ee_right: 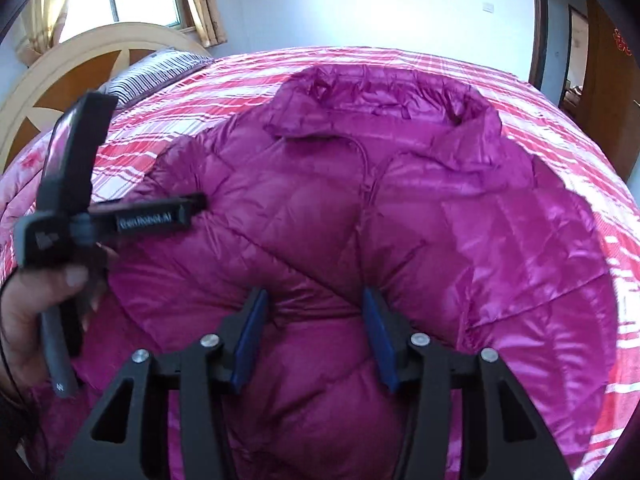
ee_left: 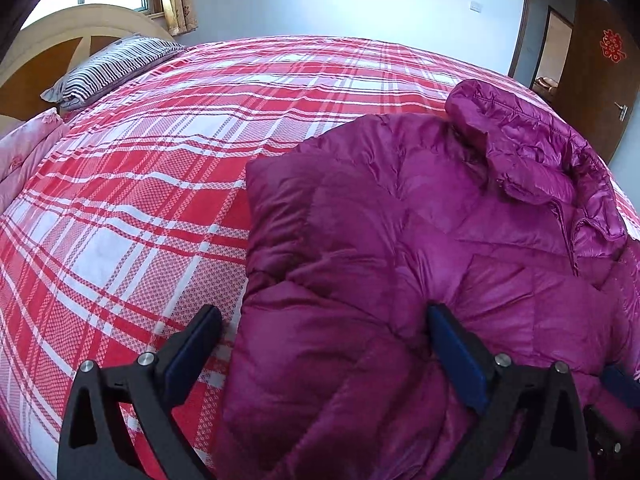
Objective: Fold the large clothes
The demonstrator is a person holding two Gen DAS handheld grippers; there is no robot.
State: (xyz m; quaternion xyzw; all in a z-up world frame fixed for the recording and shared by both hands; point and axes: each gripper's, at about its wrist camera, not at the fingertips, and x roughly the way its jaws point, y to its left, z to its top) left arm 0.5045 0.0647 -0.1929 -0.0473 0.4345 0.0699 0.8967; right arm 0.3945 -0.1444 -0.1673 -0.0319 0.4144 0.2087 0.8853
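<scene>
A magenta puffer jacket [ee_right: 400,208] lies front-up on the red plaid bed [ee_left: 140,200], collar toward the far side. Its left side is folded in, leaving a straight edge [ee_left: 250,216]. My left gripper [ee_left: 322,320] is open wide over the jacket's near left edge; one finger hangs over the sheet and the other rests on the fabric. In the right wrist view a hand holds that left gripper [ee_right: 152,150] at the jacket's left shoulder. My right gripper [ee_right: 315,300] is shut on a puffy fold at the jacket's near middle, and the fabric bulges between its blue pads [ee_right: 380,340].
A striped pillow [ee_left: 112,64] and a pink quilt [ee_left: 24,152] lie at the head of the bed by a wooden headboard [ee_left: 60,40]. A brown door [ee_left: 592,80] stands open at the far right. The plaid sheet to the left of the jacket is bare.
</scene>
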